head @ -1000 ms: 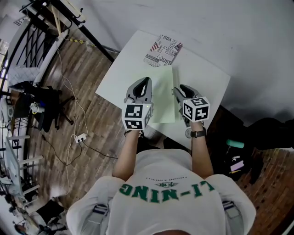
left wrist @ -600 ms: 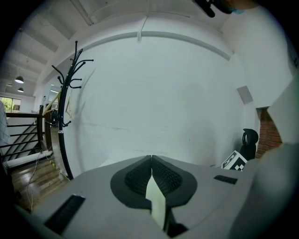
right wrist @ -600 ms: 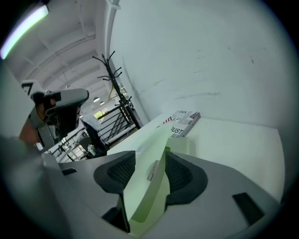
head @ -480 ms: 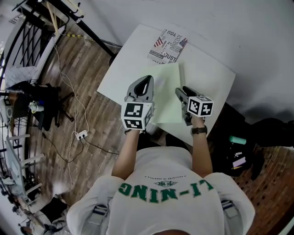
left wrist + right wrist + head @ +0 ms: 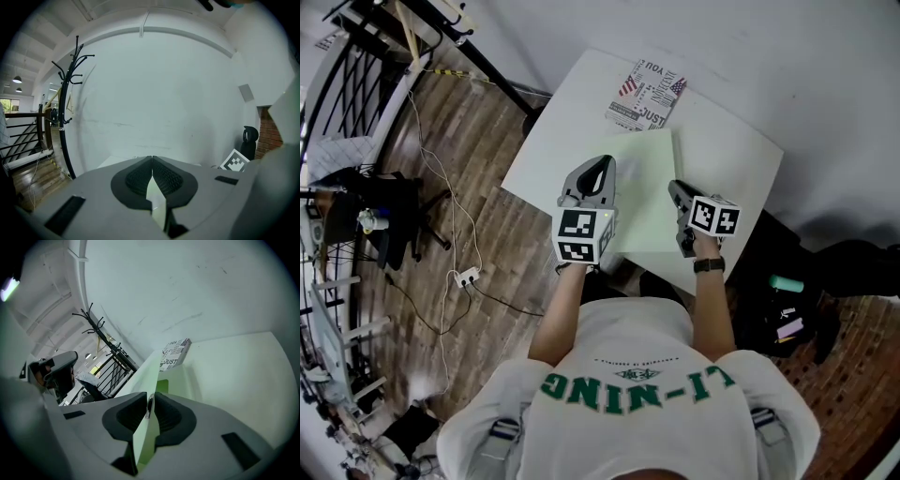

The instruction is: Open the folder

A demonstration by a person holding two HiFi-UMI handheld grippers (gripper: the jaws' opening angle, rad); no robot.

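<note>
Folder (image 5: 642, 197) partly hidden under your grippers, long axis 6-to-12; left gripper (image 5: 604, 161) pinches it, right gripper (image 5: 676, 187) just closing tight on its cover.

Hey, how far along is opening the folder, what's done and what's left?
Done: both claws are on the green folder on the white table. In hand: the left claw is shut on one edge; the right claw has just been closing and pinches the cover, which seems parted from the layer below. Left: swinging the cover open; in the head view the folder looks nearly flat.
</note>
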